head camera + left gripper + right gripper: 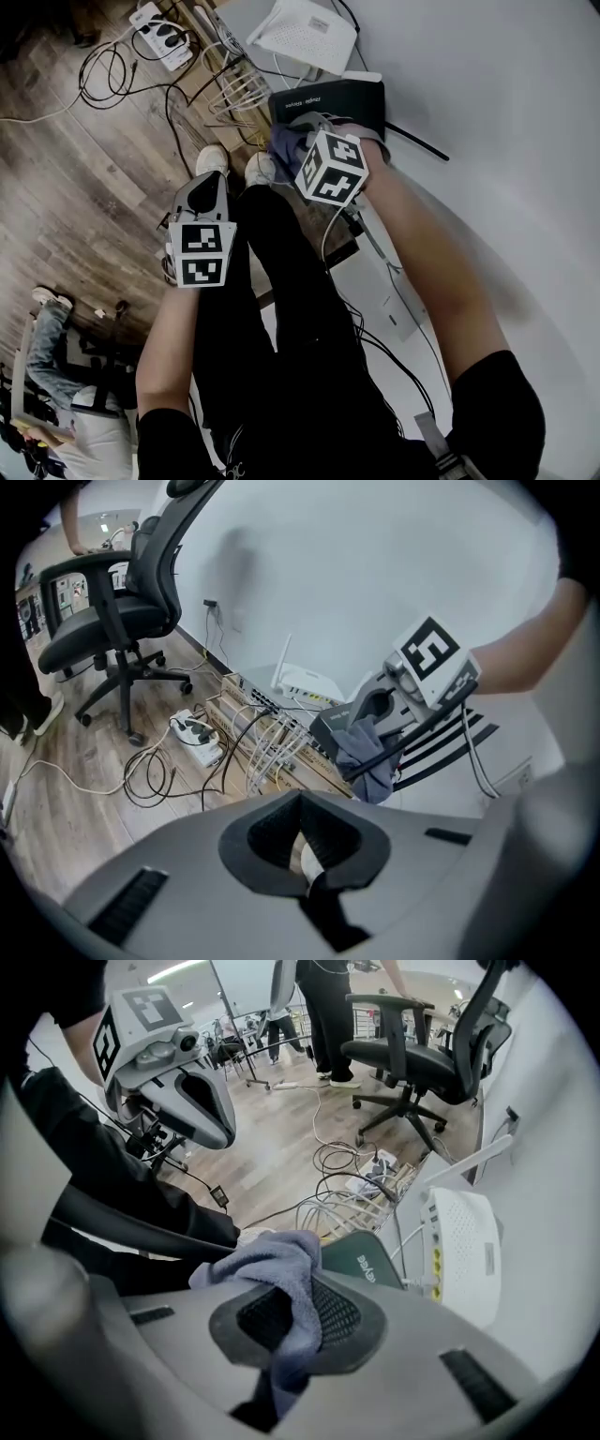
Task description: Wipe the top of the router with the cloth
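Office: swivel chair (405,1054) beyond right gripper (291,1321), power strip (195,735), cable tangle (150,775) ahead of left gripper (305,841) (wood-plank floor (66,803)).

white router (305,33) and tangled cables (230,89) crowd the black router (352,98); bare floor (75,206) lies left

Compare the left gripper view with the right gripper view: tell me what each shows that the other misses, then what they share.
Only the left gripper view: the right tool seen from outside.
Only the right gripper view: the left tool seen from outside, and a standing person.
Both: the grey cloth, the dark router, the white router, an office chair.
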Demonstrator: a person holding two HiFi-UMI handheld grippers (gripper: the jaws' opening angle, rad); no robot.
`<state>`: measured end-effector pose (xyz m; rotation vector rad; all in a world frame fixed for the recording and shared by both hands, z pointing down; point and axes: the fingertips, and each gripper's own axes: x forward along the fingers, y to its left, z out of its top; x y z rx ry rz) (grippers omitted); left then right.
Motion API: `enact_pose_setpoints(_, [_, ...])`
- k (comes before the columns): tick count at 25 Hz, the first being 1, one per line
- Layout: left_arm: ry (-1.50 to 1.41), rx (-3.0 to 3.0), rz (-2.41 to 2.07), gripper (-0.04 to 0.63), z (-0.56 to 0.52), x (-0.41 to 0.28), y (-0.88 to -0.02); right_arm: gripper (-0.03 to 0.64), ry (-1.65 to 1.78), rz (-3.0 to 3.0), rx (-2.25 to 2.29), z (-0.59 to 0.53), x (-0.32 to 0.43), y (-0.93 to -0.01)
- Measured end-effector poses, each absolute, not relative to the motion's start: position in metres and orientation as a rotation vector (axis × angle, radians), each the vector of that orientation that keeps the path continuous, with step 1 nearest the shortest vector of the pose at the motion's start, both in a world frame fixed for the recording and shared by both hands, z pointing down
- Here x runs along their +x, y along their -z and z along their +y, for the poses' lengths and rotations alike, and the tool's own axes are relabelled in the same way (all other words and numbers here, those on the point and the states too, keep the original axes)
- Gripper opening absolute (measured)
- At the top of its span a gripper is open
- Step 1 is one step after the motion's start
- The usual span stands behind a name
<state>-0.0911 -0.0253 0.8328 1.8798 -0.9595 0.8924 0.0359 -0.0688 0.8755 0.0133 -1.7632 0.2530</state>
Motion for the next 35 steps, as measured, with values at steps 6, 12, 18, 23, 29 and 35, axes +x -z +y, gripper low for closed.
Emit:
enact_pose_setpoints(6, [-0.883, 1.878, -0.978, -0.002, -0.03, -0.09, -0.828, 0.021, -0.141, -1.812, 0.101, -0.095, 0.032, -0.873])
enact_pose_setpoints(12, [-0.853, 1.872, -1.0, -0.002, -0.043, -0.079, -0.821, 0.021, -0.043, -1.847, 0.242, -0.126, 0.038, -0.873])
enact_pose_setpoints(18, [-0.845, 1.899, -0.993, -0.002, -0.06, -0.061, -0.809, 0.021, -0.083, -1.81, 0.333, -0.133, 0.059, -0.875])
enact_pose_setpoints(23, [-0.841, 1.917, -0.99, -0.002, -0.072, -0.045, -0.804, 0.02, -0.231, -1.776, 0.35, -0.113, 0.08, -0.879])
enact_pose_setpoints(29, [-0.872, 1.941, -0.947, -0.002, -0.072, -0.026, -0.802, 0.02, -0.413, -1.701, 0.336, -0.074, 0.105, -0.884])
enact_pose_setpoints(35, [-0.908, 1.971, -0.916, -0.002, -0.07, -0.016, -0.799, 0.021, -0.578, -1.657, 0.549, -0.084, 0.136, -0.889])
